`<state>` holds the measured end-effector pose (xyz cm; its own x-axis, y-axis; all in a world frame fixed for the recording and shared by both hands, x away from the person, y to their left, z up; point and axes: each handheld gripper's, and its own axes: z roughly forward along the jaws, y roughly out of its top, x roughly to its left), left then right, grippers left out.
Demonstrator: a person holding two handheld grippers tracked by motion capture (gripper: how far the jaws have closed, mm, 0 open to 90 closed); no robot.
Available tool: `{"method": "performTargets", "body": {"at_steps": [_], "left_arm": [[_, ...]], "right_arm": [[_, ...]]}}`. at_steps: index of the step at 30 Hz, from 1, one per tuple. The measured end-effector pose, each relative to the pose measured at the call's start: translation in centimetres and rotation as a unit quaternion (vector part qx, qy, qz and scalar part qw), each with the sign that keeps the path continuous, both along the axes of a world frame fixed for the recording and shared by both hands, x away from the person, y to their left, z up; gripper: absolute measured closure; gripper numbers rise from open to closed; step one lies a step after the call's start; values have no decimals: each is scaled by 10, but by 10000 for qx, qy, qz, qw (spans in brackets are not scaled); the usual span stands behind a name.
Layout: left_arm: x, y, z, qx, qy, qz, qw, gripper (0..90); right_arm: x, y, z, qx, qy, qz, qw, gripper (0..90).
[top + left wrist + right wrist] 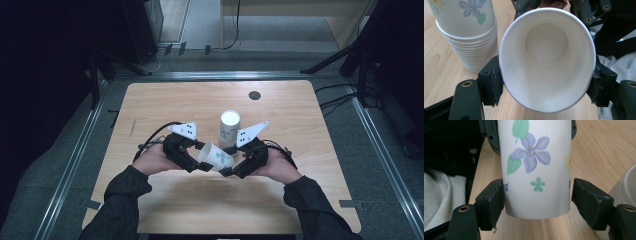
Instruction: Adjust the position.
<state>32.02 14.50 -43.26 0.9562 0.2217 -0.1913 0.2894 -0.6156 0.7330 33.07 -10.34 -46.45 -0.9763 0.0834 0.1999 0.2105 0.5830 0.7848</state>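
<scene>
So the paper cup (pixel 215 156) is a plain white one with a printed flower pattern: a bluish-purple bloom, green leaves, a small green flower and a hint of yellow off to one side. Inside it's bare white, with the round bottom easy to see from the left gripper view. It's lying on its side in the air just above the tabletop (pixel 165 102), held between the two hands near the front middle, mouth towards the left claw (pixel 200 165) and base towards the right claw (pixel 226 171). The left claw is partly closed, its pads pressing on either side of the cup's rim, which looks squeezed into an oval. The right claw is spread a bit wider than the cup's base end: one pad sits right against the wall and the other stands off with a visible gap, so it isn't pinching. Just behind the hands there's a stack of paper cups (pixel 229 128) of the same kind, standing upside down on the tabletop, close to the held cup but not touching it.
</scene>
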Motion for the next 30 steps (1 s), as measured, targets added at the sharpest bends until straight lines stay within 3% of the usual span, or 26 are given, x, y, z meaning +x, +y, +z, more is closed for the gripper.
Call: {"method": "performTargets", "body": {"at_steps": [4,12,26,30], "left_arm": [[0,-3,7,306,-202,9,9993,268],[-1,-14,2,868,-261,-52,9959,267],[1,-29,3,912,-284,-190,9953,255],[1,-27,2,799,-220,-172,9964,206]], "right_arm": [[0,2,-1,-43,-36,-5,10000,271],[0,7,-5,-150,-55,2,9999,285],[1,12,-11,-267,-126,92,9995,340],[0,12,-10,-232,-143,117,9996,337]]}}
